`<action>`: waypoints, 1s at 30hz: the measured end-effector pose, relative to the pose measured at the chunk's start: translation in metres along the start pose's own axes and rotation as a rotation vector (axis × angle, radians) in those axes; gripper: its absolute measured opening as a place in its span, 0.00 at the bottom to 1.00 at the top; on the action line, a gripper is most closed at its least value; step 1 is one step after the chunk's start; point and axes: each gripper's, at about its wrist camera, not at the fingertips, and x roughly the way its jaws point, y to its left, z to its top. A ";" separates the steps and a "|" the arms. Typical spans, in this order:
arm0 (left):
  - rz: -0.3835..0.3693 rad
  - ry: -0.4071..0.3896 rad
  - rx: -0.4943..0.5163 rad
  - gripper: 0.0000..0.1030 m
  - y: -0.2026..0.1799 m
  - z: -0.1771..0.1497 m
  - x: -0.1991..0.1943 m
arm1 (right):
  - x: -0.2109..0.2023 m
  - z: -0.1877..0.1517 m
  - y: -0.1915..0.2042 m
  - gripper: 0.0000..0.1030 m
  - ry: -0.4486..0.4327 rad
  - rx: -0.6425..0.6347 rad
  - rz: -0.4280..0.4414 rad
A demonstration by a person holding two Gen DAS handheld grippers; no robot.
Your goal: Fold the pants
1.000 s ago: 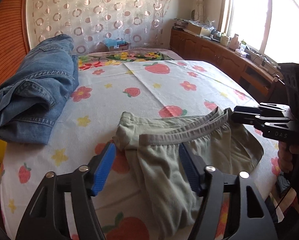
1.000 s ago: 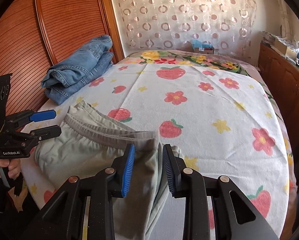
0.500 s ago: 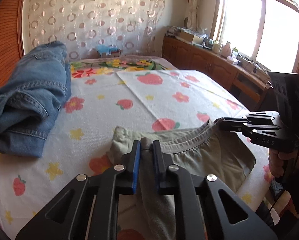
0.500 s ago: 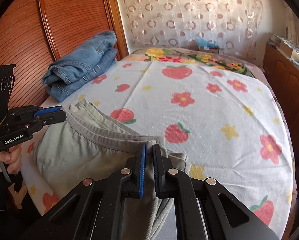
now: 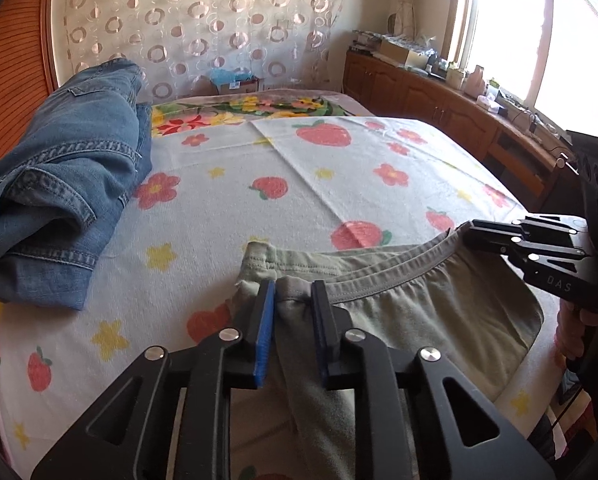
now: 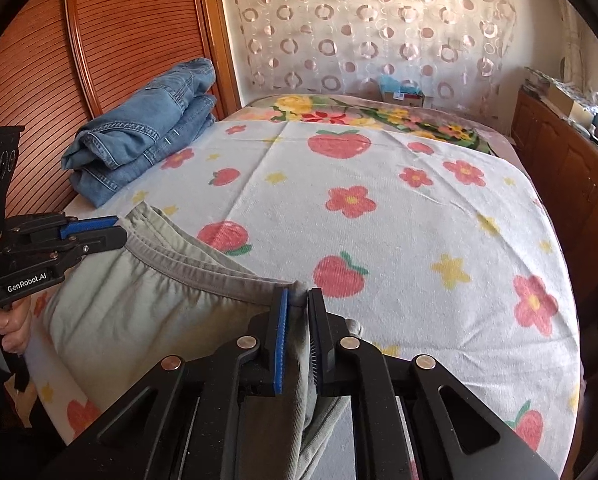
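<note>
Between the matt black plastic fingers point(image 5: 323, 320) of the left gripper point(image 5: 293, 292), soft matt olive cloth of the pants point(image 5: 419, 312) is seen. Beyond it, rough terry bedspread point(image 5: 227, 216) is spread; coarse blue denim jeans point(image 5: 59, 200) are stacked far left. Ribbed glossy wood forms the headboard point(image 6: 99, 48).

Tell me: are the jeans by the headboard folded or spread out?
Folded. The jeans sit in a compact stacked bundle with layered edges, at the bed's far left corner.

pants point(image 5: 439, 312): grey-green | jeans point(image 5: 59, 200): blue | bedcover point(image 6: 399, 220): white, strawberries, flowers
</note>
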 end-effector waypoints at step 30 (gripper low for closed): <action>0.010 0.067 -0.021 0.53 0.009 -0.008 0.016 | -0.025 -0.025 -0.018 0.48 0.053 0.096 0.003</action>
